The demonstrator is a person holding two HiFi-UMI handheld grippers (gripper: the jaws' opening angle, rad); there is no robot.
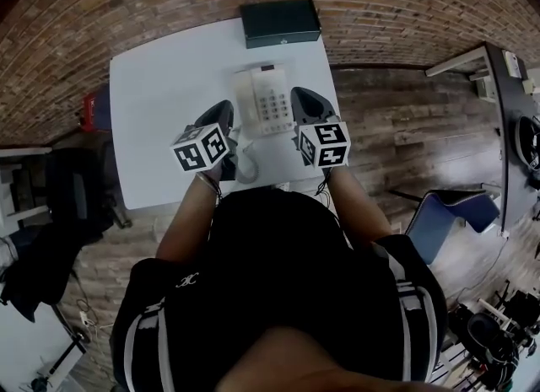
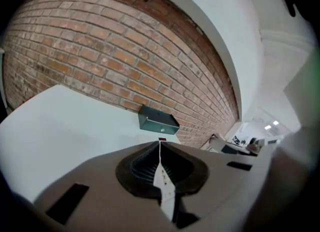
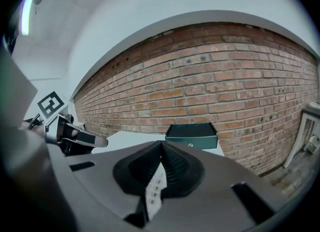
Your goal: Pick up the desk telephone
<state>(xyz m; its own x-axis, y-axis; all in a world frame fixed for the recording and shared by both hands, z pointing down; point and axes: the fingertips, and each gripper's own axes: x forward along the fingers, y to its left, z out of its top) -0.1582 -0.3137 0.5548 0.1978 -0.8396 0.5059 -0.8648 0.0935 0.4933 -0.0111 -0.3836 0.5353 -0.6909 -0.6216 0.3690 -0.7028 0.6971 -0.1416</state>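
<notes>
The white desk telephone lies in the middle of the white table, handset along its left side and keypad facing up. My left gripper hovers just left of the phone and my right gripper just right of it. Both are shut with nothing held. In the left gripper view the shut jaws meet in a line, with a sliver of the telephone showing below. In the right gripper view the shut jaws point over the phone's number keys. The left gripper shows at that view's left.
A dark green box sits at the table's back edge against the brick wall; it also appears as the box and the box. The phone's coiled cord runs toward the front edge. A blue chair stands right, a dark chair left.
</notes>
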